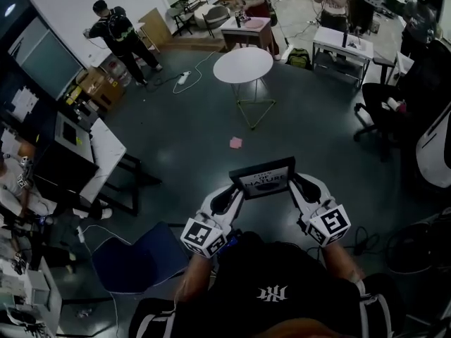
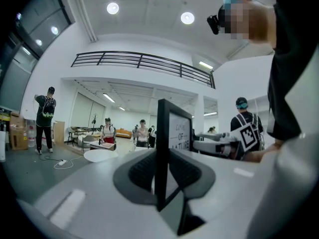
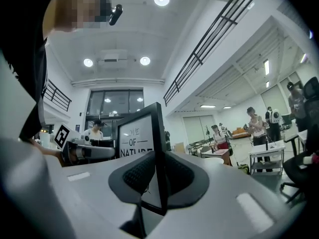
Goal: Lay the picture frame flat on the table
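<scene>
A black picture frame (image 1: pixel 265 177) with white print reading "OF NATURE" is held in the air in front of the person, above the dark floor. My left gripper (image 1: pixel 236 191) is shut on its left edge, and my right gripper (image 1: pixel 292 184) is shut on its right edge. In the left gripper view the frame (image 2: pixel 163 148) stands edge-on between the dark pads (image 2: pixel 142 171). The right gripper view shows the frame (image 3: pixel 144 138) clamped the same way, print facing the person. The right gripper (image 2: pixel 219 146) shows across the frame in the left gripper view, and the left gripper (image 3: pixel 89 151) shows likewise in the right one.
A round white table (image 1: pixel 243 65) stands ahead on the dark floor, with a pink scrap (image 1: pixel 235 143) near it. A blue chair (image 1: pixel 137 259) is at lower left, a white desk (image 1: pixel 106 157) on the left. Several people (image 1: pixel 116 34) stand at the far side. Black chairs (image 1: pixel 394 108) stand right.
</scene>
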A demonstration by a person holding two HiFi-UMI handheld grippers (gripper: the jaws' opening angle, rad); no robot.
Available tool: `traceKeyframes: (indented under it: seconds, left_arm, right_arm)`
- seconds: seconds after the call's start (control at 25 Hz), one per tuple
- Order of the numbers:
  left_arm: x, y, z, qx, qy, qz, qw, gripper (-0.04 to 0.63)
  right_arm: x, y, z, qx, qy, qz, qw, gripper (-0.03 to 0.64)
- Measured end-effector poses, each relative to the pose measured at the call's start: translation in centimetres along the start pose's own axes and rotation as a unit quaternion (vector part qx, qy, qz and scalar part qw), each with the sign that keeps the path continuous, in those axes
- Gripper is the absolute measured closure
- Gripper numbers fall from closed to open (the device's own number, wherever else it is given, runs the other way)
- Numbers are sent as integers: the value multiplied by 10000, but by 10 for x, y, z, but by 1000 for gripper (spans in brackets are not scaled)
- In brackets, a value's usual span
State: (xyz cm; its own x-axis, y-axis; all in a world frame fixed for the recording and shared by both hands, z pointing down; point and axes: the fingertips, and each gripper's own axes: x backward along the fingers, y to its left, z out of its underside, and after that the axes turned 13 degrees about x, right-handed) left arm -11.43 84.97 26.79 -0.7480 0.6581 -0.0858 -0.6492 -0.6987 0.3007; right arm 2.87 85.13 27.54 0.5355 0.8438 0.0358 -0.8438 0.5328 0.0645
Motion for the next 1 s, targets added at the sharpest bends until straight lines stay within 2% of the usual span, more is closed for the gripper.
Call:
traceKeyframes:
  seconds: [0.24, 0.52, 0.84, 1.0]
  left_arm:
    - [-13, -1, 11, 54, 127, -39, 9999, 523]
    - [-41, 13, 18, 139, 175, 13, 9998, 523]
    - [-100, 64, 12, 294, 61, 27, 9995, 523]
    - [-137, 105, -5, 335, 35, 1, 9994, 523]
  right_arm:
    - [10, -7, 12, -165, 40, -12, 9999, 566]
    - [-6, -33, 26, -217, 105, -93, 9997, 569]
    - [-62, -80, 41, -28, 349, -97, 9993, 571]
    - [-110, -108, 44, 9, 468, -149, 9988, 571]
